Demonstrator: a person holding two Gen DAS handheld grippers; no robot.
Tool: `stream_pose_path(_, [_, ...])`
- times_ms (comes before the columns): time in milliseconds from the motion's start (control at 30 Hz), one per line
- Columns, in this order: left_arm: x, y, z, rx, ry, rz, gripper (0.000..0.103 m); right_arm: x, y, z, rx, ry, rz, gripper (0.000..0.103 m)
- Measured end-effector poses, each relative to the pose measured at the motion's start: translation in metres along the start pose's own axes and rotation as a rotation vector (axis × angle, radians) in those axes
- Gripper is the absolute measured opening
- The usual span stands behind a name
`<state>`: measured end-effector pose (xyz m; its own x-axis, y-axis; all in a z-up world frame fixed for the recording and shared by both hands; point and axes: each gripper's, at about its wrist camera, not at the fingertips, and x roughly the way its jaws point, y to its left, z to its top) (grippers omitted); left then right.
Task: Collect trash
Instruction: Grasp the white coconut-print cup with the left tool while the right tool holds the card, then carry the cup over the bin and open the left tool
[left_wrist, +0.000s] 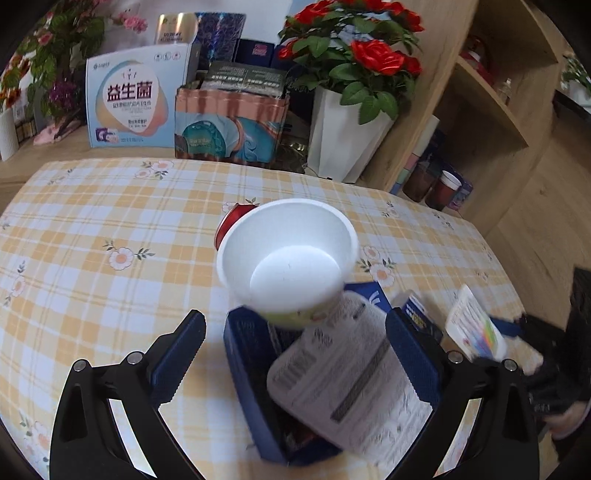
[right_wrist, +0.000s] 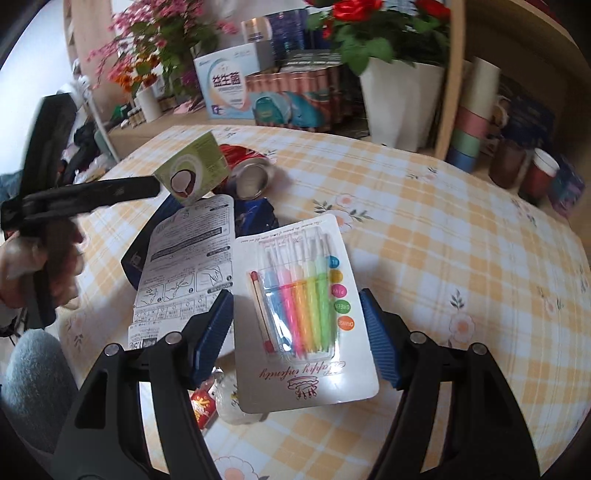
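Right wrist view shows our right gripper (right_wrist: 297, 325) spread wide around the highlighter blister pack (right_wrist: 299, 314), pads not visibly pressing. Our left gripper (left_wrist: 295, 350), jaws released, hovers over the printed wrapper (left_wrist: 347, 387) and leaning white cup (left_wrist: 288, 254). Farther off lies the crushed can (right_wrist: 247, 173); clamping the stiff card's edges may bow it and flick it free.

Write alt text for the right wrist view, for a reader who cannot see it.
A blister pack of coloured pens lies on a yellow checked tablecloth between the open blue-padded fingers of the right gripper. Left of it lie a printed white card, a green cup and a crushed can; the left gripper reaches in, blurred.
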<state>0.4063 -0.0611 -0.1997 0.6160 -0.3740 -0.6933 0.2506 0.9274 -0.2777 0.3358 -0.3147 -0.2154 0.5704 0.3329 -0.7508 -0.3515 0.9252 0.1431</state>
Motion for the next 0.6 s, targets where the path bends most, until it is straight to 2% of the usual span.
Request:
stream_pose_path(233, [0.03, 0.007, 0.023, -0.075, 0.014, 0.021, 0.095, -0.008, -0.01, -0.012, 0.043, -0.008, -0.003, 0.069])
stream_pose_path(300, [0.031, 0.006, 0.024, -0.072, 0.001, 0.031, 0.078, -0.01, -0.011, -0.015, 0.057, -0.012, 0.005, 0.069])
stream_pose_path(433, [0.024, 0.001, 0.02, -0.027, -0.014, 0.054, 0.077, -0.016, -0.01, -0.021, 0.073, -0.03, 0.008, 0.069])
stream_pose_path(600, [-0.004, -0.007, 0.012, 0.05, -0.044, 0.075, 0.076, -0.029, -0.005, -0.028, 0.1, -0.06, 0.008, 0.069])
